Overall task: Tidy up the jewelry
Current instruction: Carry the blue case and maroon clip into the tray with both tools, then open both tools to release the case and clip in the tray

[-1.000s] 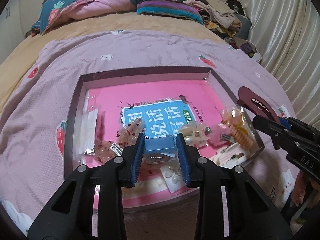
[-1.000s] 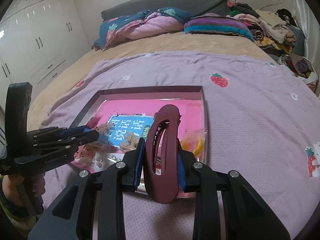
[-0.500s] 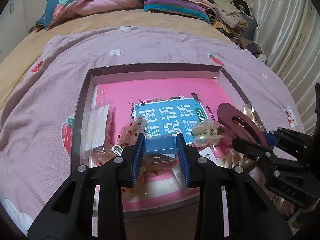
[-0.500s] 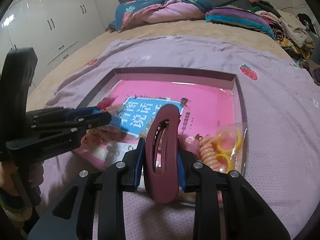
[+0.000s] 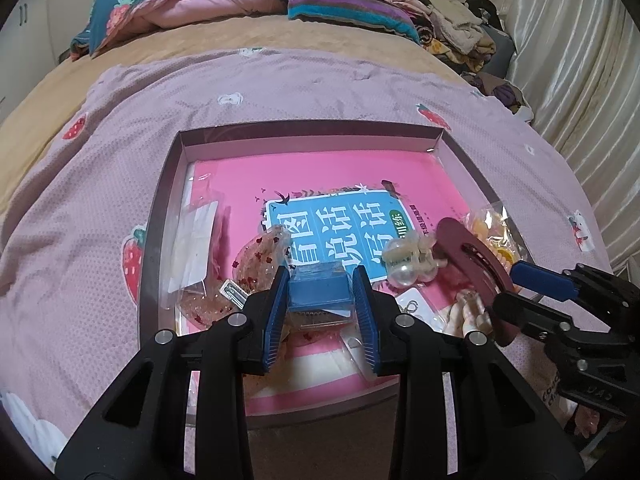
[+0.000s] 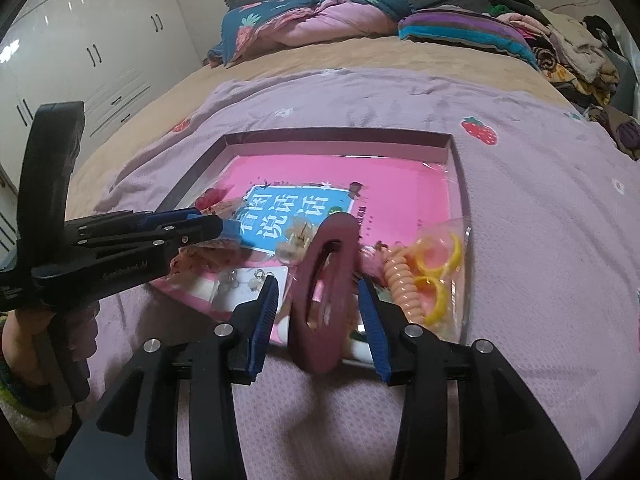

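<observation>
Maroon plastic, stiff and light: the oval hair claw clip [image 6: 325, 294] stands on end between the blue pads of the right gripper [image 6: 320, 312], whose jaws look parted with gaps on both sides, so whether they bear on it I cannot tell. It sits at the near right corner of the shallow tray [image 5: 312, 130] on the bed, just beside a clear bag of coiled hair ties [image 6: 430, 276]. Smooth, curved sides look prone to slip or twist; I would pinch it across the flat middle, not the tip. The left gripper [image 5: 322, 300] is clamped narrowly on a small blue box [image 5: 320, 290] above the tray's near edge; it looks rigid and light, held squarely on opposite faces. A pearl clip [image 5: 406, 260] lies between the two tools and seems delicate.
</observation>
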